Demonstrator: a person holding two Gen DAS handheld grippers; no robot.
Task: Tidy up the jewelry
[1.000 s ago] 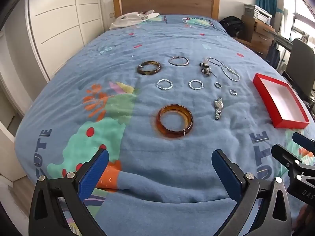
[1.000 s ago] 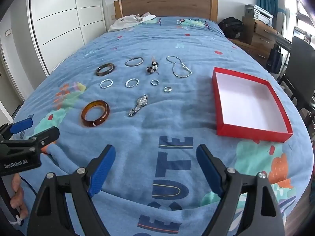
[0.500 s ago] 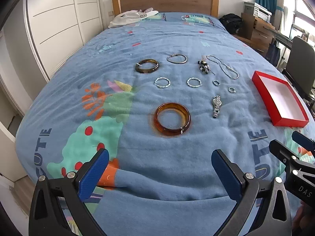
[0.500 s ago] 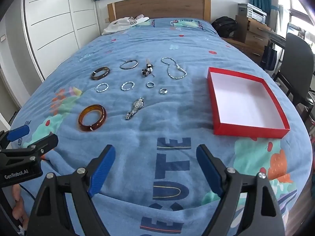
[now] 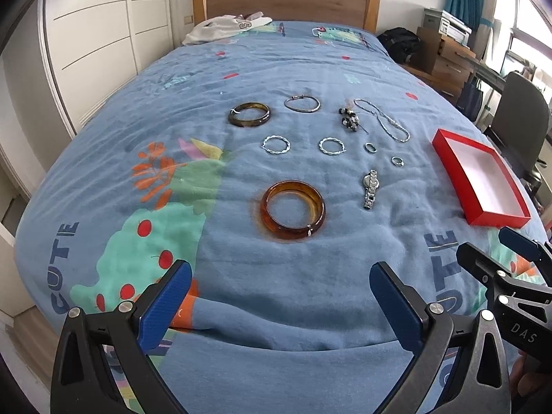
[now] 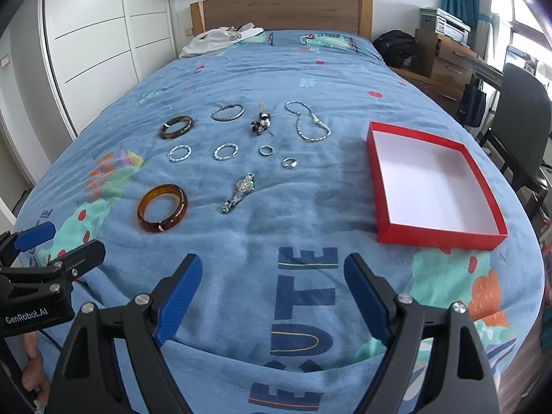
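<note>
No jewelry is in the red box (image 6: pixel 483 238) yet; every piece, including the amber bangle (image 5: pixel 292 214), lies on the bed (image 5: pixel 310 296). Both tools, left (image 5: pixel 280 303) and right (image 6: pixel 272 295), are spread and empty.

A blue blanket (image 6: pixel 241 79) printed with "CUTE" lettering and cartoon shapes is covering the bed, and a wooden headboard (image 6: pixel 281 10) is standing behind it. White clothing (image 5: pixel 226 27) is lying crumpled near the headboard. A black chair (image 6: pixel 526 117) is standing beside the bed, with a black bag (image 6: pixel 395 48) sitting near wooden drawers (image 6: pixel 445 60).
</note>
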